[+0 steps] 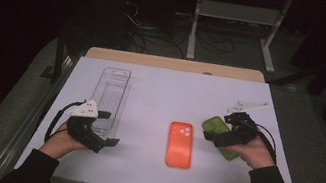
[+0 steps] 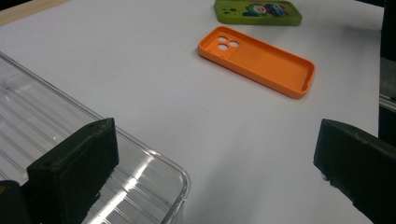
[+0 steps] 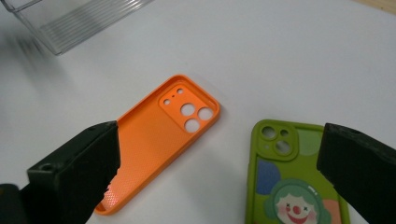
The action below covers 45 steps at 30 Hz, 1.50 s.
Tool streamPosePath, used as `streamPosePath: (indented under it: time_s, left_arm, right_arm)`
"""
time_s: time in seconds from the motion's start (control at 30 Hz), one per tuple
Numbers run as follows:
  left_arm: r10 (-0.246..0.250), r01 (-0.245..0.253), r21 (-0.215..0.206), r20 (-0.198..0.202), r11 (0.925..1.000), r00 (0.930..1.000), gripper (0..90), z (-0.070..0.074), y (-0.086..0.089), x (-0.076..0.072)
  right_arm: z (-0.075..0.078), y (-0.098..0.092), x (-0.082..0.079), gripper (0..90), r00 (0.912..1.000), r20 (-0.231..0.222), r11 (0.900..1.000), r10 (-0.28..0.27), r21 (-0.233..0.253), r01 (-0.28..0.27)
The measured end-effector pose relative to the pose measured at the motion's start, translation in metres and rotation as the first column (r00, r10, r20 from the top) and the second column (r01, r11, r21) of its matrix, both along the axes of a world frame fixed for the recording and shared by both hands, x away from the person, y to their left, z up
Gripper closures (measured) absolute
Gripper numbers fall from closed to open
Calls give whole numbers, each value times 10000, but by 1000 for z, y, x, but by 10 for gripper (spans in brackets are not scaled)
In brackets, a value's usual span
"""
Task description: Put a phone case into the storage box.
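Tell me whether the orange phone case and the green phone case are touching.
Apart. The right gripper view shows a strip of bare white table between the orange phone case and the green phone case; the high view shows the same gap.

In the left gripper view, the left gripper (image 2: 215, 172) is seen with its two black jaws set wide apart at the bottom corners. A clear plastic tray (image 2: 140, 177) occupies the lower left, partly behind the left-hand jaw. An orange phone case (image 2: 261, 60) lies hollow side up at upper centre, and a green phone case (image 2: 257, 11) is seen just beyond it at the top edge.
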State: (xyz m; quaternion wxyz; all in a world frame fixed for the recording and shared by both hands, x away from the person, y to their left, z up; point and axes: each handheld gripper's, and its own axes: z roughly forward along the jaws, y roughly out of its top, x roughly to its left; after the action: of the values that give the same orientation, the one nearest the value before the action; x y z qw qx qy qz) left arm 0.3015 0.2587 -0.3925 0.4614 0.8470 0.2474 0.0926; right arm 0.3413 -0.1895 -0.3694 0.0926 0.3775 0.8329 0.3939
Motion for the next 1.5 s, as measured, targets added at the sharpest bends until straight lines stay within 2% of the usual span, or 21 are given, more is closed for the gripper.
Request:
streamPosePath:
  time_s: [0.13, 0.17, 0.37, 0.4, 0.63, 0.73, 0.83, 0.87, 1.03, 1.07, 1.13, 1.2, 1.37, 1.5]
  left_arm:
    - [-42, 42, 14, 58, 10000, 10000, 0, 0, 0, 1]
    - [31, -31, -115, -8, 9999, 10000, 0, -1, -1, 1]
    - [31, -33, -133, -114, 9999, 9999, 0, 0, -1, 1]
    - [89, -93, -247, -154, 9997, 9998, 0, 0, -1, 1]
    - [-41, 41, -123, -14, 9999, 10000, 0, 0, 0, 2]
    - [63, -66, -330, -83, 9994, 9999, 0, 0, -1, 1]
    - [50, -52, -306, -71, 9995, 10000, 0, 0, -1, 1]
    - [64, -66, -306, -74, 9995, 10000, 0, 0, -2, 1]
    - [-37, 37, -117, 3, 9999, 10000, 0, 1, -1, 2]
    - [4, -5, -158, -57, 9999, 10000, 0, 0, -2, 1]
    - [-7, 6, -147, -52, 9999, 10000, 0, 1, -1, 1]
    - [-5, 5, -145, -26, 9999, 10000, 0, 1, -1, 1]
    - [31, -32, -161, -39, 9999, 10000, 0, 1, -1, 0]
    - [37, -38, -198, -53, 9998, 10000, 0, 1, -2, -1]
  right_arm:
    - [3, 0, 5, 0, 10000, 1, 10000, -77, -15, 77]
    - [4, -1, 8, 0, 9998, 75, 9998, -181, -28, 181]
    - [6, -1, 21, 0, 9992, 181, 9992, -353, -171, 356]
    - [7, 0, 23, 0, 9990, 219, 9989, -390, -240, 396]
    - [12, 4, 36, 0, 9972, 373, 9972, -644, -344, 657]
    - [12, 1, 38, 0, 9954, 428, 9946, -862, -535, 885]
    - [11, -2, 38, 0, 9936, 212, 9913, -1111, -693, 1123]
    - [9, -5, 38, 0, 9915, 270, 9868, -1271, -982, 1291]
    - [1, -17, 35, 0, 9893, 119, 9831, -1453, -1111, 1457]
    - [0, -19, 34, 0, 9873, -37, 9814, -1586, -1101, 1573]
    - [-2, -20, 35, 0, 9872, 45, 9809, -1592, -1123, 1587]
    - [-4, -23, 33, 0, 9855, -152, 9792, -1691, -1162, 1662]
    - [-8, -24, 31, 0, 9866, -99, 9779, -1628, -1342, 1600]
    - [-13, -26, 27, 0, 9874, -257, 9772, -1560, -1499, 1505]
